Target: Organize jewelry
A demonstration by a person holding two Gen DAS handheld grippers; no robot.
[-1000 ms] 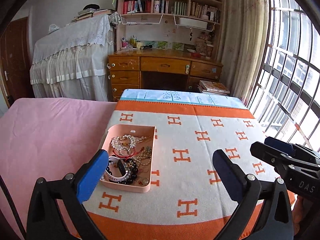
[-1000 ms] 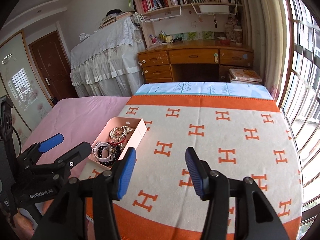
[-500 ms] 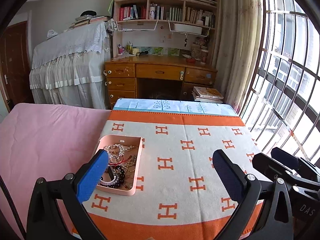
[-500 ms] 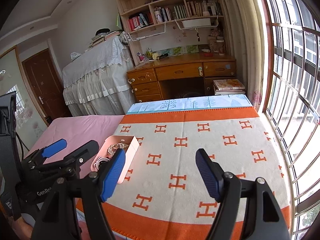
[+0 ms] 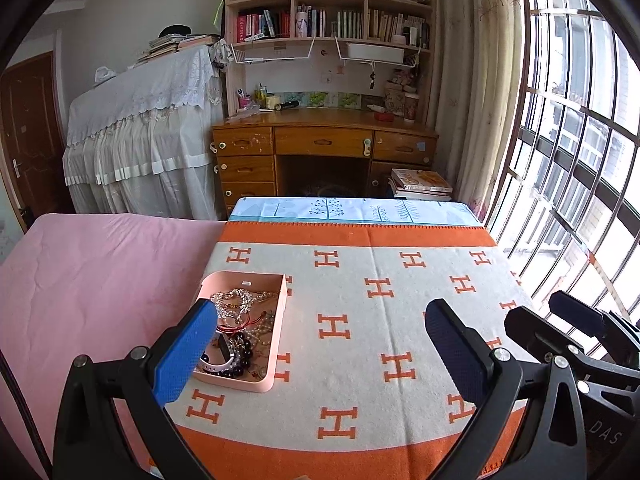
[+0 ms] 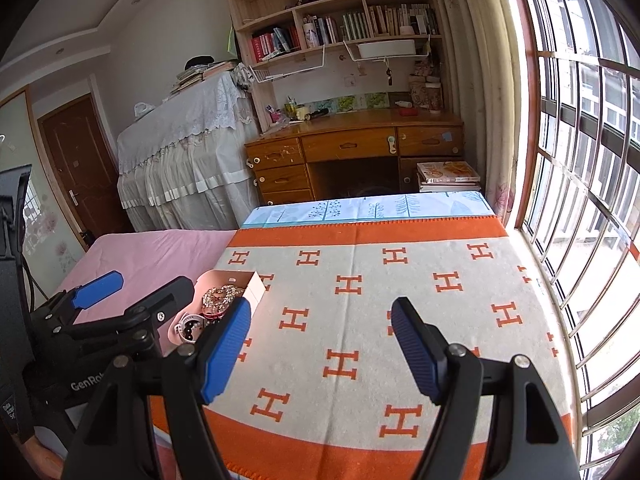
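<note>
With both tongs, left [image 5: 320, 344] and right [image 6: 320, 344], spread empty, the tangled chains [image 5: 236, 304] in the tray [image 5: 244, 278] at ten o'clock may snag and lift together

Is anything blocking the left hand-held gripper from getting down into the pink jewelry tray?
Nothing visible does. The left hand-held gripper is open above the blanket, and the pink tray has no lid, with the jewelry exposed. Its own left finger covers the tray's near corner in this view.
</note>
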